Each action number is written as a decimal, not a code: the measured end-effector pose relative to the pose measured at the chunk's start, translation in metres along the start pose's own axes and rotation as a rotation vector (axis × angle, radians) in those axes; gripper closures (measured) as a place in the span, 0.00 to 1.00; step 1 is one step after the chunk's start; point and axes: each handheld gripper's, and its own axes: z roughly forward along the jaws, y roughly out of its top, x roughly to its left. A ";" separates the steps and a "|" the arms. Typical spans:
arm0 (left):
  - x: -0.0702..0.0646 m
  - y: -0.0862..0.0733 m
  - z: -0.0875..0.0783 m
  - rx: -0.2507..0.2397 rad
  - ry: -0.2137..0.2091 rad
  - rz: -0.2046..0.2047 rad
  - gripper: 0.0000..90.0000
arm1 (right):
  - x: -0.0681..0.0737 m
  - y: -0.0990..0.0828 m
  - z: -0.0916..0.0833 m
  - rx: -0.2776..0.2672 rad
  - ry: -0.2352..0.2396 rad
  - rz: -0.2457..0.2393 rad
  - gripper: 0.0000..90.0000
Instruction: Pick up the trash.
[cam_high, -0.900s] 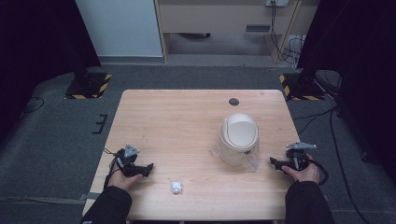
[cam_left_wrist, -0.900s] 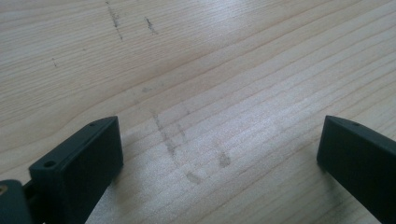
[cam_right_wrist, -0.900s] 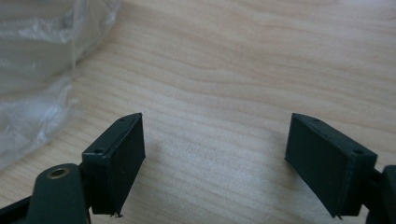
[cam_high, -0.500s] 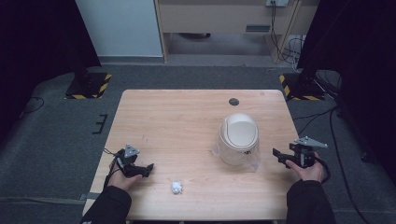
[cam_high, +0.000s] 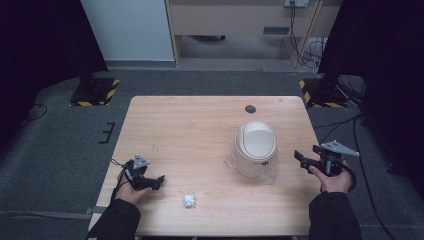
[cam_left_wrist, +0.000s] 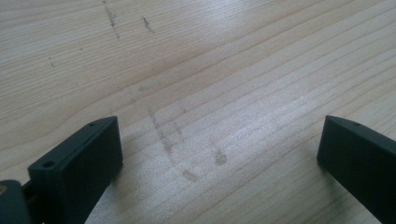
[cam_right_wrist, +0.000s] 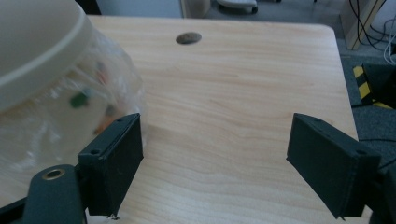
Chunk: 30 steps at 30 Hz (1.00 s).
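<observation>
Crumpled paper wad (cam_high: 188, 201) lies near front edge of desk (cam_high: 200, 130), just right of left claw (cam_high: 156, 180). Prob. very light, soft, crushable; pinch across its middle. Left claw spread wide, empty, low over bare wood. Right claw (cam_high: 301, 159) also wide, empty, beside lidded bin (cam_high: 255, 148) w/ plastic liner.

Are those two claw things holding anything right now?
No. The left hand-held gripper and the right hand-held gripper both stand open and empty; the small bin and the paper ball lie untouched.
</observation>
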 end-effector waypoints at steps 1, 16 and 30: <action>0.000 0.000 0.000 0.000 0.000 0.001 0.00 | 0.001 0.003 -0.003 -0.009 0.003 0.002 0.20; 0.000 0.000 0.000 0.000 -0.001 0.001 0.00 | 0.027 0.041 -0.029 -0.134 0.045 -0.020 0.19; 0.000 0.000 0.000 0.000 -0.001 0.001 0.00 | 0.065 0.064 -0.036 -0.206 0.136 -0.033 0.18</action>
